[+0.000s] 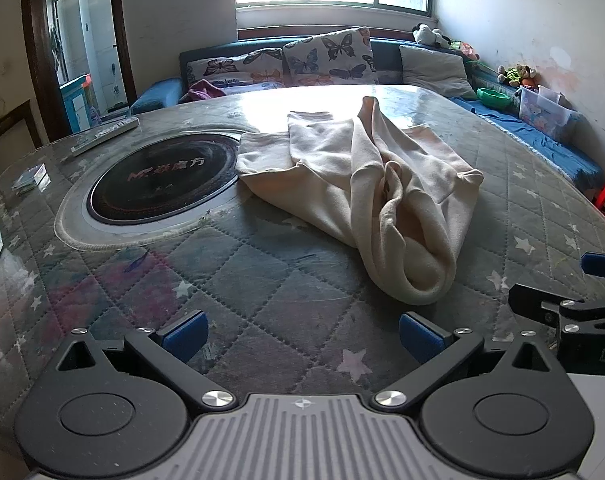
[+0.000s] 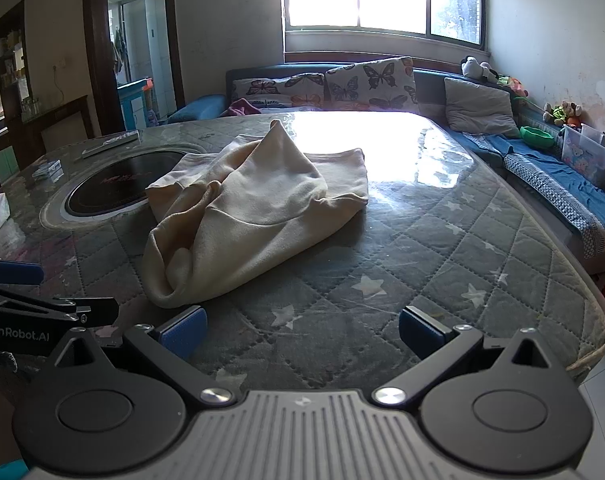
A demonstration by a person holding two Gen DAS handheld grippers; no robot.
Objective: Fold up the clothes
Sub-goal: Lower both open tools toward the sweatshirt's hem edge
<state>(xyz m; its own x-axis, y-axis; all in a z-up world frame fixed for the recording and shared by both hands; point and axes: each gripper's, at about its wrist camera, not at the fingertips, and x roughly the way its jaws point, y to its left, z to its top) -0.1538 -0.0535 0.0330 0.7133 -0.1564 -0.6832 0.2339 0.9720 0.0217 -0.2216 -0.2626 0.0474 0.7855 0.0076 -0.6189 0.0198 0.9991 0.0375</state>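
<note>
We hold two grippers over one round table (image 1: 262,264) with a quilted, star-printed cover under a clear sheet. Starting at the left of the left wrist view, we count one small box (image 1: 31,178) near the table's rim, one long flat remote-like item (image 1: 104,135) beyond it, and one dark round cooktop (image 1: 164,179) set into the table.

Just right of the cooktop lies the single garment of the task, one cream sweatshirt (image 1: 366,184), rumpled in a loose heap; one edge of it overlaps the cooktop's pale ring, and a rolled fold points toward us. Nothing grips it.

Our left gripper (image 1: 302,334) hovers above the bare cover short of the cloth, its two blue-padded fingers (image 1: 184,334) spread wide with nothing between them. Our right gripper (image 2: 302,332) is likewise spread wide and empty, with the sweatshirt (image 2: 254,204) ahead and to its left, apart from both pads.

Behind the table runs one blue sofa (image 2: 562,172) with two butterfly cushions (image 2: 368,82) and one grey cushion (image 2: 478,108). Farther right we count one green bowl (image 2: 536,136) and one clear plastic box (image 2: 586,152).
</note>
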